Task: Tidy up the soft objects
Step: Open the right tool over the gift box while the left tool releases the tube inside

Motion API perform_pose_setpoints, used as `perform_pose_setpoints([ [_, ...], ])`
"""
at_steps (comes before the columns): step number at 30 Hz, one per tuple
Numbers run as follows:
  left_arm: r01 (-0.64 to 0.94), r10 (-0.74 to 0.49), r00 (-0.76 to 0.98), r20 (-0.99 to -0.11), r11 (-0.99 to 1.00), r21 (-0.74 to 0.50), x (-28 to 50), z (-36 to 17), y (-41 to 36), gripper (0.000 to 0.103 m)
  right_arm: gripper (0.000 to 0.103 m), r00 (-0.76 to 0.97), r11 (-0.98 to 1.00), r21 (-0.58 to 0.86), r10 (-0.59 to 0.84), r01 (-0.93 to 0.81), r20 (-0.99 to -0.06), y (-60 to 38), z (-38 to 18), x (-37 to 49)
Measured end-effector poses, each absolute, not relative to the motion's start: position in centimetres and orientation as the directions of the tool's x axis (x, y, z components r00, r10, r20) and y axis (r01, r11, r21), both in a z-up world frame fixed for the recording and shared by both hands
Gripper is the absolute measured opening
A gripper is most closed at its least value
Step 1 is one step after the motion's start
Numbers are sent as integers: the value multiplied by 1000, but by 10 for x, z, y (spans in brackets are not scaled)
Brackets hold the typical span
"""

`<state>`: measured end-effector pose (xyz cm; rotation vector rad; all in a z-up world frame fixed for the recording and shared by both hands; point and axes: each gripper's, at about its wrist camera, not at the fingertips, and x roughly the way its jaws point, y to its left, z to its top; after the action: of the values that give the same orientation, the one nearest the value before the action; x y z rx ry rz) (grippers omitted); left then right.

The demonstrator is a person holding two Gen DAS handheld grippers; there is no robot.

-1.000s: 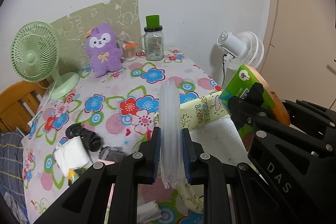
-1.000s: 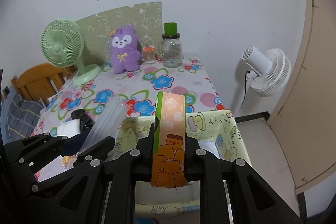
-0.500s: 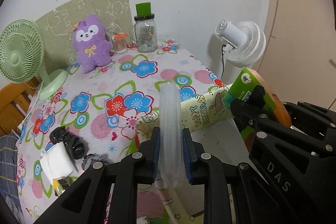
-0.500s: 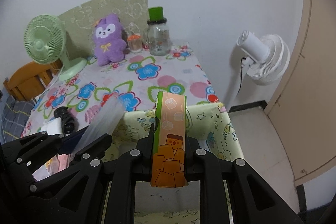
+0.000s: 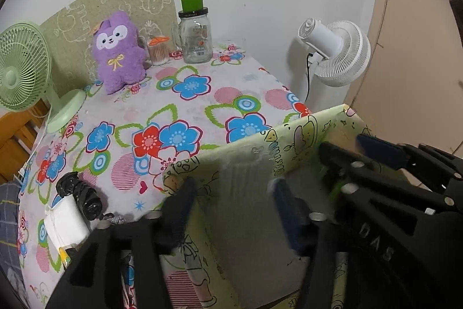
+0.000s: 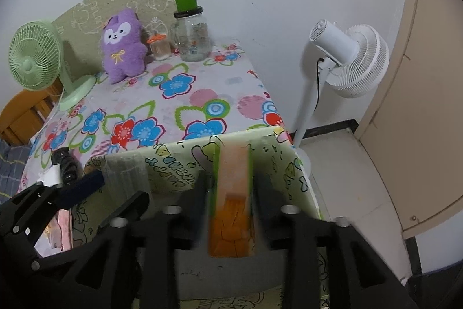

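- Left wrist view: the left gripper (image 5: 231, 210) is pointing down over the open top of a yellow-green cartoon-printed box (image 5: 306, 132) that is standing against the near edge of the flowered tablecloth (image 5: 185, 109).
- Its jaws are spreading apart, and the blue pads are not pressing on anything. A blurred clear plastic pack (image 5: 246, 173) is showing between them, loose, over the inside of the box.
- At the right of this view the right gripper (image 5: 356, 161) is hanging over the same box, with a smear of green beside its fingers.
- Farther back on the cloth a purple plush toy (image 5: 118, 51) is sitting upright beside a small cotton-swab jar (image 5: 158, 50) and a glass jar with a green cap (image 5: 194, 31). A green desk fan (image 5: 20, 68) is standing at the left, a white floor fan (image 5: 338, 54) beyond the table's right edge, and a black roll (image 5: 81, 196) with a white packet (image 5: 65, 222) is lying at the near left.
- Right wrist view: the right gripper (image 6: 231, 193) is also opening, its fingers standing clear on both sides of a blurred orange-and-green packet (image 6: 233, 204), which is upright in the gap and over the box (image 6: 292, 173).
- At the lower left the left gripper (image 6: 113, 184) is showing with the clear pack (image 6: 126, 175) beside its blue pad, at the box's left end.
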<state>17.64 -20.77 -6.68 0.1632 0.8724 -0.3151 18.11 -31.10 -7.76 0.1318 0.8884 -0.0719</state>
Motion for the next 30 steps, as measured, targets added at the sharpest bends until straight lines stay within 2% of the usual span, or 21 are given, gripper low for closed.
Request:
perform_pose_setpoints([
  [2, 340, -210, 603, -770, 940, 10, 175, -65, -209, 72, 67, 637, 989, 84, -13, 123, -771, -313, -76, 180],
  [5, 344, -215, 611, -762, 939, 11, 171, -61, -209, 80, 77, 655, 988, 71, -39, 140, -755, -314, -72, 175],
  [8, 343, -209, 611, -764, 939, 18, 167, -57, -209, 87, 77, 663, 987, 79, -35, 142, -748, -315, -68, 171],
  [12, 343, -207, 625, -753, 939, 26, 157, -50, -205, 87, 77, 669, 988, 67, -44, 139, -742, -312, -61, 161],
  [14, 340, -208, 635, -744, 940, 27, 151, -47, -202, 91, 80, 676, 988, 63, -51, 142, -736, -310, -57, 156],
  [19, 344, -216, 653, -726, 938, 30, 136, -38, -193, 92, 85, 702, 988, 55, -65, 147, -709, -302, -46, 140],
  [30, 344, -227, 680, -697, 939, 30, 109, -28, -168, 97, 90, 745, 990, 63, -50, 123, -666, -278, -33, 114],
])
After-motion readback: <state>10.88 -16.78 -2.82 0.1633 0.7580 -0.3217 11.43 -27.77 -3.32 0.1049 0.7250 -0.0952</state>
